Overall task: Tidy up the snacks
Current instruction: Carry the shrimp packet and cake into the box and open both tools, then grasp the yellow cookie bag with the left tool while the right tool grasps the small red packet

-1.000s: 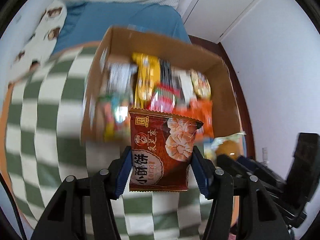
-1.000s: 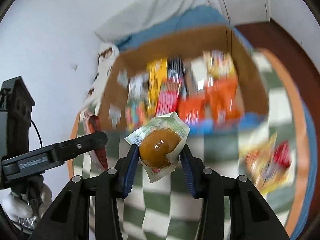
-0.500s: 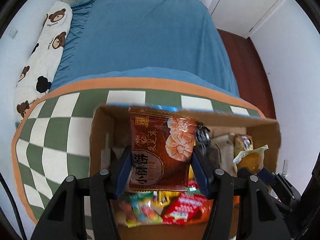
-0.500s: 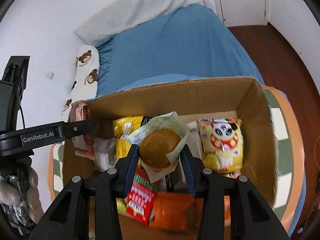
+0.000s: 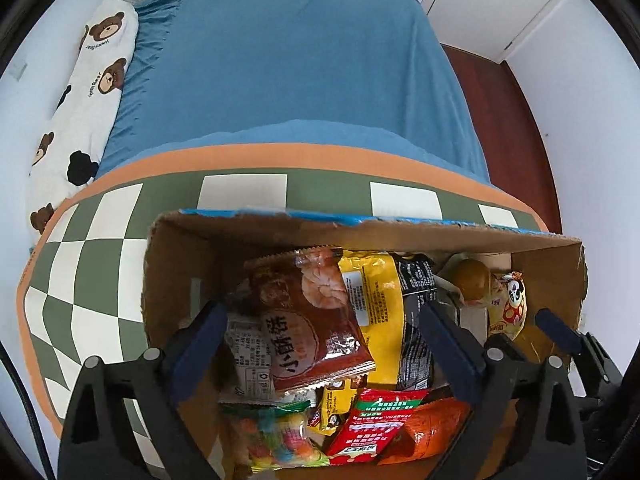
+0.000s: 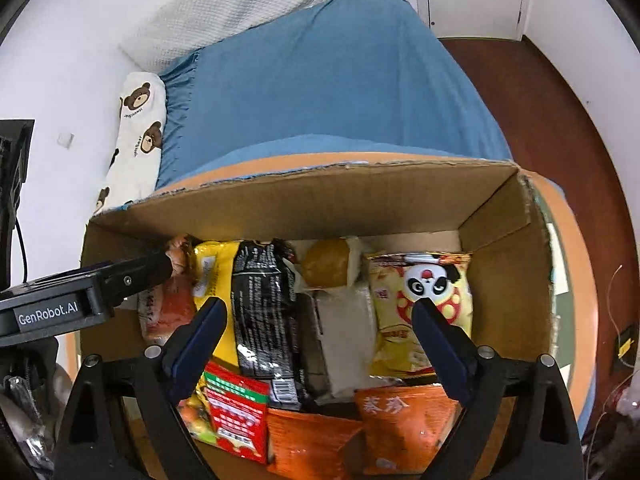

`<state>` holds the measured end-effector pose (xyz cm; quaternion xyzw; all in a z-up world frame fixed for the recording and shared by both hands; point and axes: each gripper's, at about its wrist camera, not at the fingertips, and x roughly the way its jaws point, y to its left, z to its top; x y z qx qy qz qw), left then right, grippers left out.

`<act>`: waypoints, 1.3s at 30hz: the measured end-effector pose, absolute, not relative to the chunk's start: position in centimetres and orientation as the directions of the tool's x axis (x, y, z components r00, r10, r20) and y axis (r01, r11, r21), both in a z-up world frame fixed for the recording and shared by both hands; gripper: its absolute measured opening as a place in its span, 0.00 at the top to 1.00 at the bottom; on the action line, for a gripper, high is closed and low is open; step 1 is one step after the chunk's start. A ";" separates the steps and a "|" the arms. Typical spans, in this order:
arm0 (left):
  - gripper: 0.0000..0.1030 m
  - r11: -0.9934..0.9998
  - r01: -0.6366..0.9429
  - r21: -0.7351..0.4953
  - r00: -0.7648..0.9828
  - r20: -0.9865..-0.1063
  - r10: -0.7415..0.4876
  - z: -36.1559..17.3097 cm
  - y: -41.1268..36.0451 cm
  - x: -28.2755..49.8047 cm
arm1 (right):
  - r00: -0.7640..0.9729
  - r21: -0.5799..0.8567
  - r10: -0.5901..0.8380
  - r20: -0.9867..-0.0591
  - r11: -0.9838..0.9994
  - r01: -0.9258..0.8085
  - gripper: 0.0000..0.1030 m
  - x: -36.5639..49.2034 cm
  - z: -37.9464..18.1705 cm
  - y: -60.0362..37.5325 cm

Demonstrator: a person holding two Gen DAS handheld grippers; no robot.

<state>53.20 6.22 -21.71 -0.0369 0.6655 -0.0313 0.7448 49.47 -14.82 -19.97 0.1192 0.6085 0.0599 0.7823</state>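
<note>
"GenRobot.AI" left gripper (image 5: 320, 344), right gripper (image 6: 318, 330), fingers both spread, "小酥饼" packet (image 5: 310, 324) released in box (image 5: 400, 236)

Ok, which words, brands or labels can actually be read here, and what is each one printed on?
"GenRobot.AI": on the left gripper, seen from the right wrist.
"小酥饼": on the brown snack bag.
"蔡珍", uncertain: on the orange packet.
Bear pillow: small print, unreadable.
Yellow bag, black packet, red packet, panda bag: print blurred.
</note>
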 end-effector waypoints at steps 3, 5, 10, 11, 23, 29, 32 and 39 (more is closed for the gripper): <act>0.05 0.996 0.002 -0.094 0.124 -0.988 -0.094 -21.5 5.9 52.4 | 0.261 0.226 0.207 -0.943 0.973 0.046 0.07 49.0 -19.7 -15.3; 0.05 0.996 0.011 -0.087 0.137 -0.987 -0.087 -21.2 5.6 51.9 | 0.269 0.208 0.190 -0.944 0.977 0.039 0.07 48.6 -19.5 -15.5; 0.05 0.997 0.025 -0.066 0.185 -0.980 -0.070 -19.9 5.1 49.9 | 0.297 0.174 0.156 -0.942 0.984 0.036 0.07 47.1 -18.6 -16.1; 0.05 0.997 0.025 -0.067 0.195 -0.978 -0.071 -19.6 5.1 49.5 | 0.302 0.166 0.148 -0.942 0.985 0.035 0.07 46.7 -18.4 -16.2; 0.05 0.999 0.044 -0.014 0.370 -0.929 -0.029 -14.7 3.9 41.6 | 0.424 0.114 0.098 -0.900 0.993 0.013 0.07 40.6 -13.3 -16.8; 0.05 0.998 0.056 -0.009 0.427 -0.904 -0.032 -12.7 3.8 37.1 | 0.493 0.090 0.078 -0.866 0.996 0.000 0.07 35.8 -10.1 -16.8; 0.05 0.998 0.054 -0.016 0.451 -0.892 -0.038 -11.5 4.0 34.4 | 0.525 0.078 0.070 -0.848 0.997 -0.007 0.07 33.2 -8.7 -16.8; 0.05 0.998 0.052 -0.020 0.503 -0.863 -0.044 -9.3 4.3 29.3 | 0.598 0.056 0.055 -0.800 0.998 -0.017 0.07 27.5 -5.5 -16.6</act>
